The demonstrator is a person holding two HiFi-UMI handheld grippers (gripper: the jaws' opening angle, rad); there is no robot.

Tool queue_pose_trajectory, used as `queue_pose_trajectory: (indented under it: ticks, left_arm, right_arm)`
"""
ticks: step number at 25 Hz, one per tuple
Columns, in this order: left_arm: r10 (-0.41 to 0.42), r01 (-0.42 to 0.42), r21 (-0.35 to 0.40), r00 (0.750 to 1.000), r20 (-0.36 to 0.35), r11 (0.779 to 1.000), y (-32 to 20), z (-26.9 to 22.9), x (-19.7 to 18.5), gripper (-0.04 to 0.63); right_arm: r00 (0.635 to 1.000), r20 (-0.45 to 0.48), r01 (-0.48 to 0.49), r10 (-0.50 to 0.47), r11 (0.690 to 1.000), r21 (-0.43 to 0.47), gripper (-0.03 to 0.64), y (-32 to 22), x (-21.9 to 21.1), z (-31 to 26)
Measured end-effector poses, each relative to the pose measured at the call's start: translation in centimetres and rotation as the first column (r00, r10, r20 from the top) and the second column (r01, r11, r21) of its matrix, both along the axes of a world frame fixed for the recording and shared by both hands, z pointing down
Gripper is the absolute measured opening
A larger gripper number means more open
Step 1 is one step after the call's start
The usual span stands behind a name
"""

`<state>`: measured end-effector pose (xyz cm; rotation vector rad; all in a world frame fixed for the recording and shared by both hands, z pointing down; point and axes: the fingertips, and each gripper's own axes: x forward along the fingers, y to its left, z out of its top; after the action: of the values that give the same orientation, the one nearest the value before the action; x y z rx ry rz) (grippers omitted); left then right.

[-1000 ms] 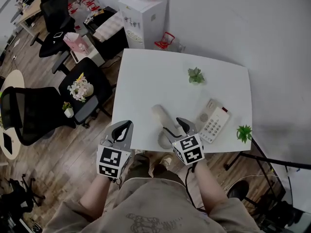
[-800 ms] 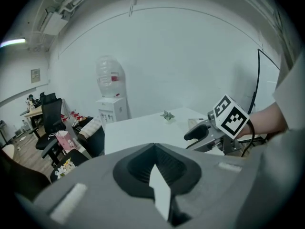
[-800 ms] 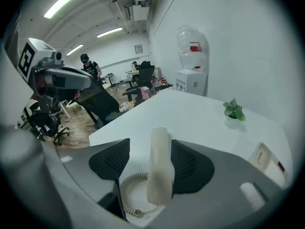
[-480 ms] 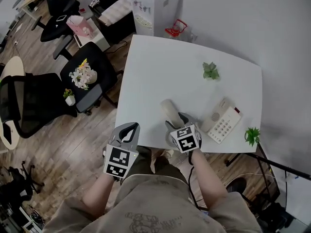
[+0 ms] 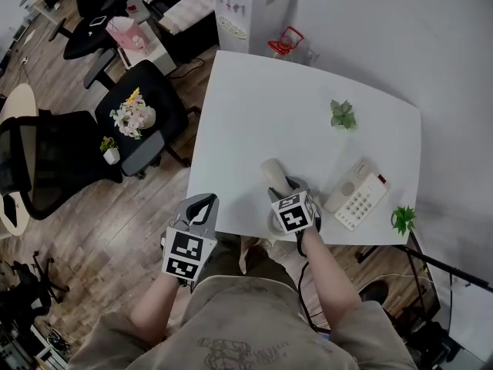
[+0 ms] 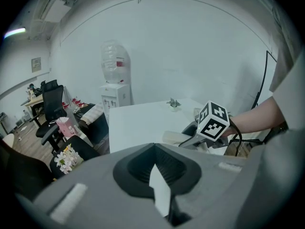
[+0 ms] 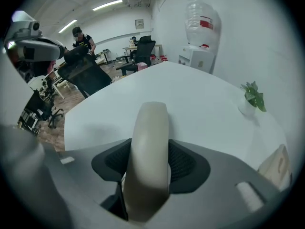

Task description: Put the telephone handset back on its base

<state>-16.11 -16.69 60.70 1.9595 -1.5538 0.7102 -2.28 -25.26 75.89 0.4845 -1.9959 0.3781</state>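
right gripper (image 5: 285, 188) taking hold of the handset (image 7: 150, 147), lift not yet begun

the pickup step was in hand: the right gripper's jaws had just been closing with the handset between them, and the pads looked pressed on both its sides, its far end sticking out ahead of the jaws over the table (image 5: 254, 106). the left gripper (image 5: 202, 203) hung off the table edge to the right gripper's left, jaws together on nothing. the next move, as i judged it, called for a firm lift, then a carry to the base (image 5: 358, 195), lying just to the gripper's right. the handset's near end was hidden under the gripper. the base was cut off in the right gripper view. no cord could be made out.
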Motion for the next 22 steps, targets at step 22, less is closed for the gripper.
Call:
queue_pose_trajectory:
  ticks: [22]
  left_arm:
    - [0.143, -0.152, 0.134, 0.987, 0.069, 0.979, -3.5, -6.3, 1.9, 0.0]
  right_arm:
    - [0.934, 0.269, -0.271, 0.235, 0.957, 0.106, 0.242, -2.1, 3.0, -13.8]
